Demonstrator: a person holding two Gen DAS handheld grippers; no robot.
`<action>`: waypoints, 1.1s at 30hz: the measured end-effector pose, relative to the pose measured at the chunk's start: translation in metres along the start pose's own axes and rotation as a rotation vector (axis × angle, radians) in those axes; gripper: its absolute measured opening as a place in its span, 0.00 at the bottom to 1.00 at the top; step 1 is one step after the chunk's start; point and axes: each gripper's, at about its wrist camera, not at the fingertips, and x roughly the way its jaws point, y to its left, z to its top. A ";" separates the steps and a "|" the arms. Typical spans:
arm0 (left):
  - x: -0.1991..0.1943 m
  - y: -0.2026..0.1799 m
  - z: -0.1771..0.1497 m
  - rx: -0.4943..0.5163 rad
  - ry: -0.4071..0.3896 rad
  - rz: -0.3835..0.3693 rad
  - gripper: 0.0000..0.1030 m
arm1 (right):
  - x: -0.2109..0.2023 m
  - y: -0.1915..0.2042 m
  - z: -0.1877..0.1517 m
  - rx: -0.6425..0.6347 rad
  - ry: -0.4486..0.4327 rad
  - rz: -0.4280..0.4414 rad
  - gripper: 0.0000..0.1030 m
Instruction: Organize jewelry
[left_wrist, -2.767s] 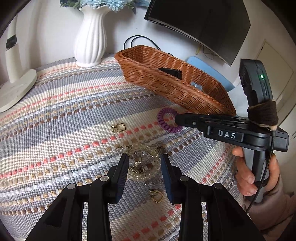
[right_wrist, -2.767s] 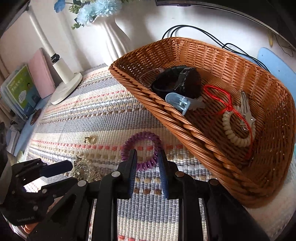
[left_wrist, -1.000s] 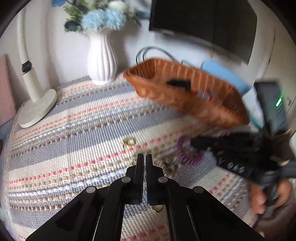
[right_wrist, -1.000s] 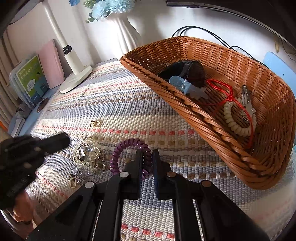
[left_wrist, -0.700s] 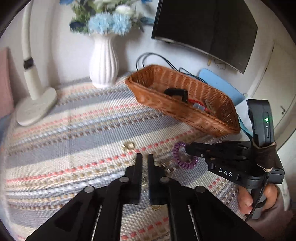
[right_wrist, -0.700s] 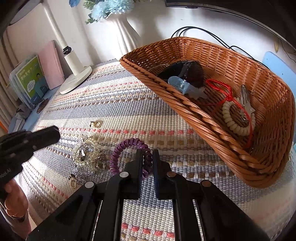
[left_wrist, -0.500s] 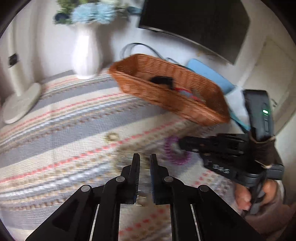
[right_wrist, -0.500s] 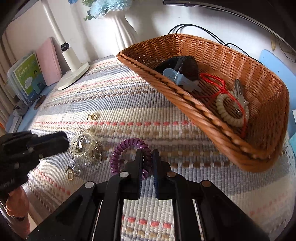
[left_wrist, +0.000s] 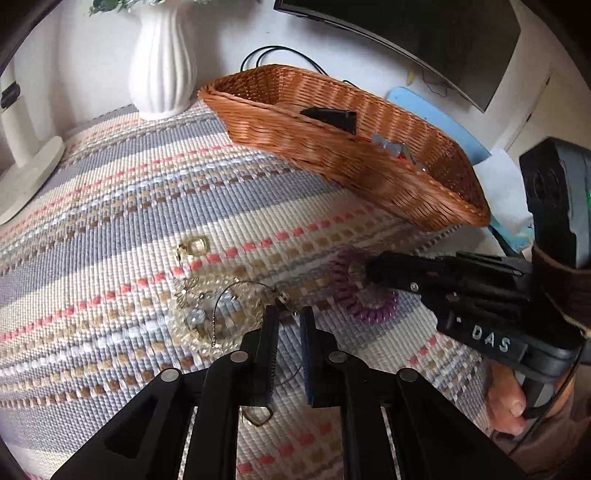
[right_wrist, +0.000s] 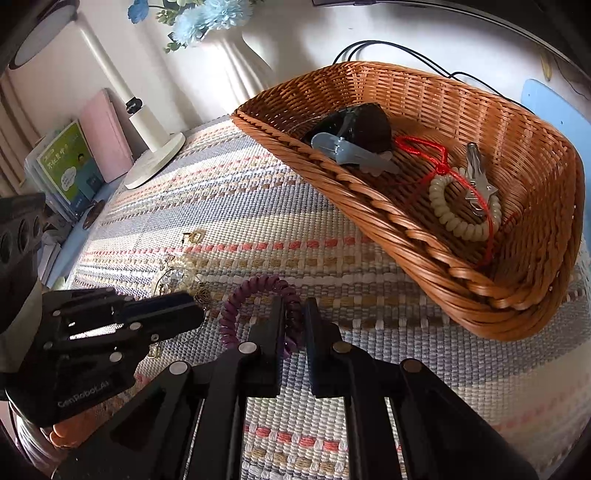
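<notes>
A purple coil hair tie (right_wrist: 255, 306) lies on the striped mat, and my right gripper (right_wrist: 294, 317) is shut on its near edge; it also shows in the left wrist view (left_wrist: 364, 295). My left gripper (left_wrist: 289, 321) is nearly shut, its tips at the chain of a tangle of clear beads and chain (left_wrist: 214, 314) on the mat; whether it grips the chain I cannot tell. A small gold earring (left_wrist: 192, 246) lies further out, another gold piece (left_wrist: 255, 415) lies under the left fingers. The wicker basket (right_wrist: 517, 155) holds a cream coil bracelet with red cord (right_wrist: 461, 214), clips and a dark object.
A white vase (left_wrist: 162, 62) stands behind the mat, a lamp base (left_wrist: 29, 173) at far left. Books and a pink case (right_wrist: 103, 136) stand left of the mat. A monitor and cables are behind the basket (left_wrist: 332, 147).
The left gripper closed, lifted and swung about, then came back down with its tips at the bead tangle. The right gripper closed on the purple hair tie and stayed there.
</notes>
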 end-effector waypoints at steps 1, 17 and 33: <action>0.002 -0.001 0.002 0.004 0.000 0.004 0.25 | 0.000 0.000 0.000 0.000 -0.001 0.001 0.11; 0.007 -0.018 0.005 0.090 -0.040 0.085 0.11 | -0.003 0.004 -0.002 0.003 -0.013 -0.015 0.11; -0.138 -0.007 0.027 0.010 -0.352 -0.284 0.11 | -0.089 0.014 0.008 -0.020 -0.166 0.052 0.11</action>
